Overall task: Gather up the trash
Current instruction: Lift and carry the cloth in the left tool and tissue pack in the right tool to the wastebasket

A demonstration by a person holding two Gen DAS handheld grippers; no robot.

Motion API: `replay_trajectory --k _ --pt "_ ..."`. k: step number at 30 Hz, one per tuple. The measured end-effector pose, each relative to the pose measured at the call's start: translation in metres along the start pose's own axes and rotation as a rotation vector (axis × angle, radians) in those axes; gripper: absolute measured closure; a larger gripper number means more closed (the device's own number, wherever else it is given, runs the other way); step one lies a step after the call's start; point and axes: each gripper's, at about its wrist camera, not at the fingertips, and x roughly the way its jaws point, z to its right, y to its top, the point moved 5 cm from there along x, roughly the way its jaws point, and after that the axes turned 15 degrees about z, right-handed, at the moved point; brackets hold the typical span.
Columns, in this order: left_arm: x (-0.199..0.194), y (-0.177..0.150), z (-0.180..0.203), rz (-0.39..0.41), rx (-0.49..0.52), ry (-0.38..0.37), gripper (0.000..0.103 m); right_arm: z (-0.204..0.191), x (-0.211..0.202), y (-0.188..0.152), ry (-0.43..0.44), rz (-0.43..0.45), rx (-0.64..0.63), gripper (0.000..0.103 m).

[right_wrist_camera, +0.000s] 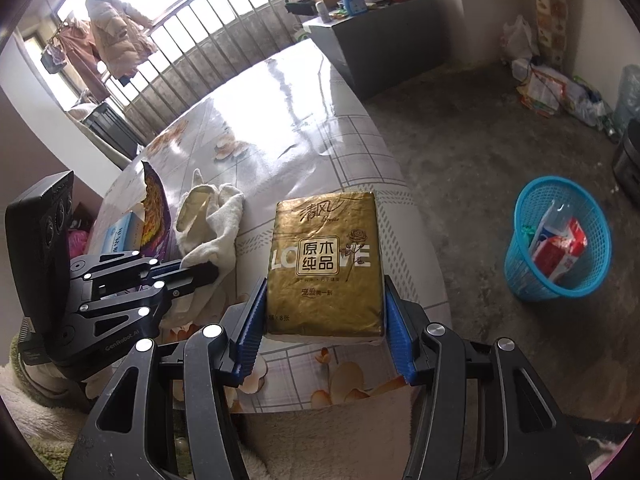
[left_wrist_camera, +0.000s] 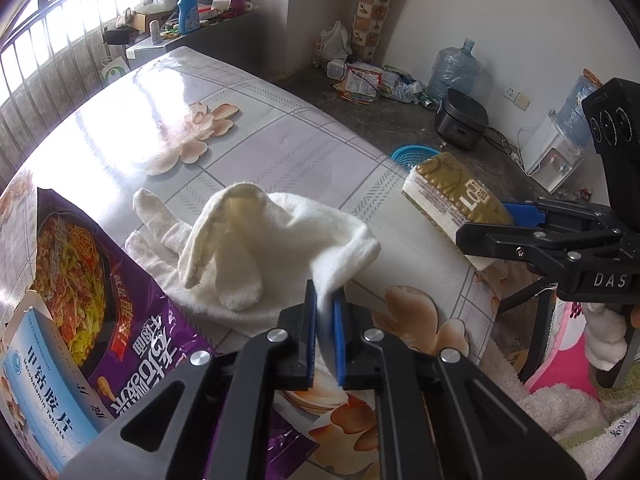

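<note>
Nearest your lens, your left gripper [left_wrist_camera: 325,312] has its blue pads pinched on a corner of the white cloth glove [left_wrist_camera: 256,248], which lies straight ahead of it and spreads away across the table [left_wrist_camera: 280,136]. Your right gripper [right_wrist_camera: 324,320] grips the gold tissue pack [right_wrist_camera: 326,264] by its long sides, the pack's long axis running straight out along the fingers. The blue basket [right_wrist_camera: 556,240] stands on the floor [right_wrist_camera: 460,148] to the right of that pack, well below table level, so your right hand is the nearer one to it. The purple noodle bag [left_wrist_camera: 100,280] and the blue-and-white pill box [left_wrist_camera: 40,384] lie left of the glove, just beside it. The table is glossy, with a floral print; the room behind is cluttered.
</note>
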Motion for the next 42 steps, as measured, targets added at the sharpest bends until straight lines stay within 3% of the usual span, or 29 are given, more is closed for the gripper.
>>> replay_trajectory --k 14,27,35,42 --pt "-0.018 0.025 0.015 0.066 0.028 0.007 0.096 0.016 -0.004 0.002 0.014 0.013 0.104 0.052" --pt "-0.016 0.054 0.044 0.098 0.053 -0.049 0.096 0.034 -0.020 0.006 0.013 0.060 0.156 0.052" --pt "-0.004 0.096 0.079 0.131 0.082 -0.163 0.097 0.058 -0.034 0.008 -0.017 0.100 0.227 0.052" --pt "0.018 0.158 0.132 0.174 0.135 -0.317 0.097 0.115 -0.065 0.013 -0.149 0.181 0.337 0.052"
